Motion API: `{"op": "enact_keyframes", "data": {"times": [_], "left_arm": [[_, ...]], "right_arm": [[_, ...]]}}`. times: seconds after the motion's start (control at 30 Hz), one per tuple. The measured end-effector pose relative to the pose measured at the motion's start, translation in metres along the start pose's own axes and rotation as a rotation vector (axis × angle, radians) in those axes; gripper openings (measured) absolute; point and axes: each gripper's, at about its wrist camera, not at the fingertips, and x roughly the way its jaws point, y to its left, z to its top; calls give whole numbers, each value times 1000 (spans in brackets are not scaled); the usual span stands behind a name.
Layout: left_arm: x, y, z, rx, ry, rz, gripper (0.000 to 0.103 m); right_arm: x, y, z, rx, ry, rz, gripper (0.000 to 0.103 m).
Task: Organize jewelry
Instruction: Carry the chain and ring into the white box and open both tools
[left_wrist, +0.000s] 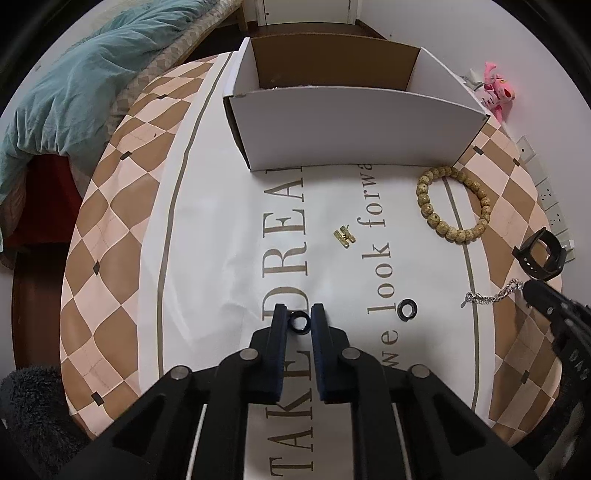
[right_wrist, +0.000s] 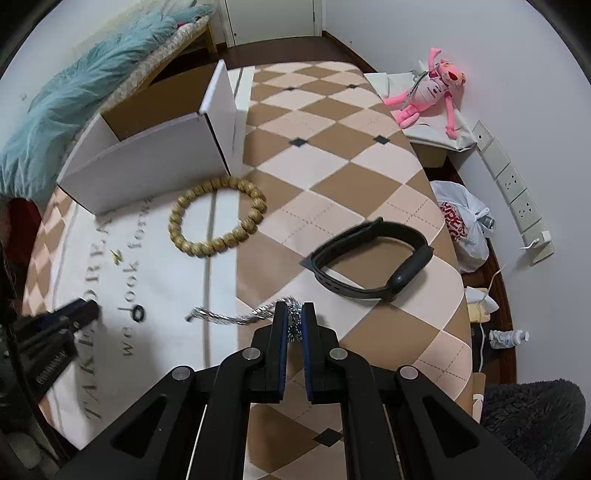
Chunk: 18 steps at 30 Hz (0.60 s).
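Your left gripper (left_wrist: 299, 320) pinches a black ring (left_wrist: 300, 322) at its very tips; your right gripper (right_wrist: 294, 320) clamps the silver chain (right_wrist: 225, 316). The box (left_wrist: 354, 125) sits at twelve o'clock. A jerky lift could flick the ring free, or the chain's trailing end could snag.

**Matt cloth, glinting metal, card and beads**

A smooth matt printed cloth in brown and cream diamonds (right_wrist: 332, 173) is covering the table. The white cardboard box (left_wrist: 354, 125) is showing a plain brown paper inside. The round bracelet of speckled wooden-looking beads (right_wrist: 218, 218) is looking dull and grainy. The silver metal chain (right_wrist: 236, 315) is glinting. The black wristband (right_wrist: 369, 254) is looking like smooth matt rubbery plastic. 2 small glossy black rings (left_wrist: 408, 308) are catching light.
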Motion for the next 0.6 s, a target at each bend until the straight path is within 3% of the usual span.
{"op": "enact_keyframes", "data": {"times": [0.27, 0.6], "left_arm": [[-35, 11, 14, -12, -41, -44, 10], [-88, 34, 85, -74, -114, -145, 10]], "right_arm": [[-53, 18, 29, -27, -83, 111, 7], [-115, 49, 99, -49, -181, 268, 7]]}}
